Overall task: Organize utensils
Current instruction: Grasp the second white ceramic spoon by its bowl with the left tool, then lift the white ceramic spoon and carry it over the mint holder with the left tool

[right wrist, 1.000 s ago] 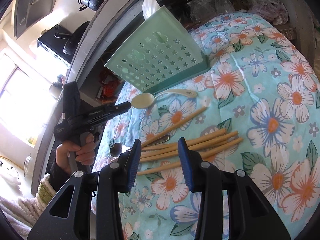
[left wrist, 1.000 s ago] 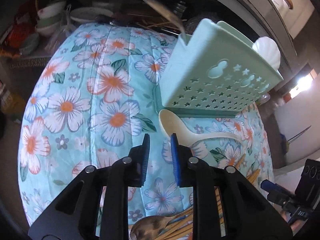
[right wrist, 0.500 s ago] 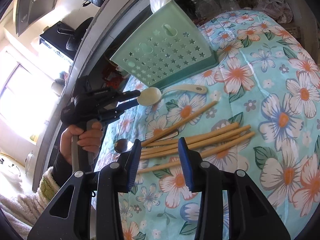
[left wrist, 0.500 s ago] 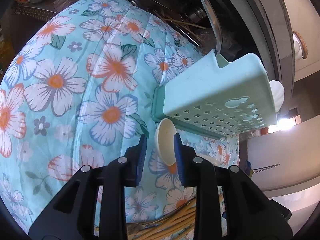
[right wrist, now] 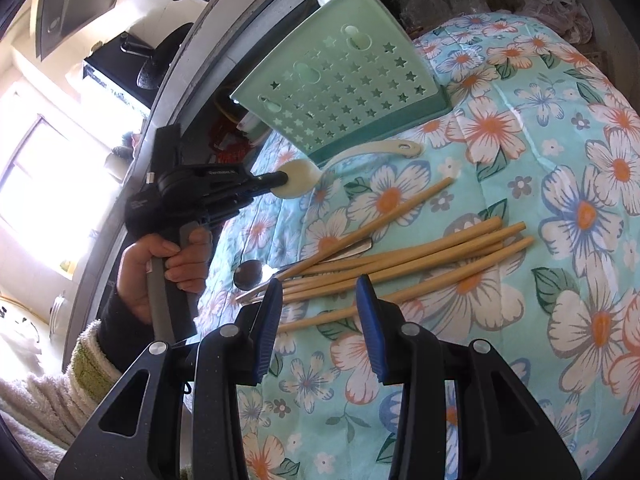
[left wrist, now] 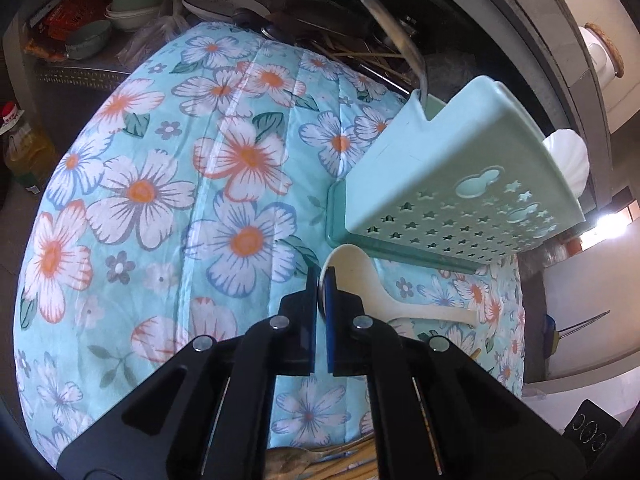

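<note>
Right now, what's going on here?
A person is tidying utensils on a floral cloth. The left hand-held gripper has just closed on the bowl of a cream plastic spoon lying in front of the green utensil holder. The right hand-held gripper hangs open above the bamboo chopsticks, holding nothing.

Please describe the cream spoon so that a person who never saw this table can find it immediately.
Find the green basket standing on the flowered cloth. The cream spoon lies along the basket's foot, its bowl pinched in the left tongs. Unlike the bamboo chopsticks and the metal spoon farther from the basket, it is pale plastic with a hole in its handle end.
</note>
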Motion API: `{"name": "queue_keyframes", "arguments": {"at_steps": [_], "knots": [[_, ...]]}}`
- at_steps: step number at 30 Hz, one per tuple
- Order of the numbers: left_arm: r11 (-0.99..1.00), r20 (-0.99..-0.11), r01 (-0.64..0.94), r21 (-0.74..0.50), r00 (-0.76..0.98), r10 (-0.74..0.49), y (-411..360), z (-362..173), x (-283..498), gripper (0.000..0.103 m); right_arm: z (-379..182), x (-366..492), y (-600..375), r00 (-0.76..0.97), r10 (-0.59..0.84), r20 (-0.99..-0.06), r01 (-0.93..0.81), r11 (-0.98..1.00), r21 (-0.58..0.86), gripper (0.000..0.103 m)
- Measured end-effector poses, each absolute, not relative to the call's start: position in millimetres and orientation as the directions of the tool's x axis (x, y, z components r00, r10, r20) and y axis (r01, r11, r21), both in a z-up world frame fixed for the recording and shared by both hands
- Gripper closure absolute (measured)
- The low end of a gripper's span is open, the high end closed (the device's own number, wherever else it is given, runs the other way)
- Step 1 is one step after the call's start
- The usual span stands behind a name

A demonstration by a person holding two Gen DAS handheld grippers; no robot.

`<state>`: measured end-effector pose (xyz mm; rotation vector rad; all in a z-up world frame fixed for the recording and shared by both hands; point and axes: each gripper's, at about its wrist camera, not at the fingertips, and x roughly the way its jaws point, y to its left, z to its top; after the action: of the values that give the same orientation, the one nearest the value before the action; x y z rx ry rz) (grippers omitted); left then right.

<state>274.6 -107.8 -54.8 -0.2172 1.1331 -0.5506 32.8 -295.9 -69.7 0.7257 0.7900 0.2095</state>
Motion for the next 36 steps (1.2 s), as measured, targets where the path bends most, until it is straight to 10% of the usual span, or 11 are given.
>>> {"name": "queue_keyframes", "arguments": {"at_steps": [22, 36], "knots": [[0.826, -0.580, 0.215, -0.521, 0.621, -0.527, 35, 25, 183, 0.101, -44, 28, -246, 0.700, 0.348, -0.624, 0.003, 0.872, 0.489, 0.065], [0.834, -0.536, 0.116, -0.539, 0.716, -0.446, 117, 34, 180, 0.101, -33, 103, -110, 0.678, 0.120, -0.725, -0.119, 0.991, 0.053, 0.070]]}}
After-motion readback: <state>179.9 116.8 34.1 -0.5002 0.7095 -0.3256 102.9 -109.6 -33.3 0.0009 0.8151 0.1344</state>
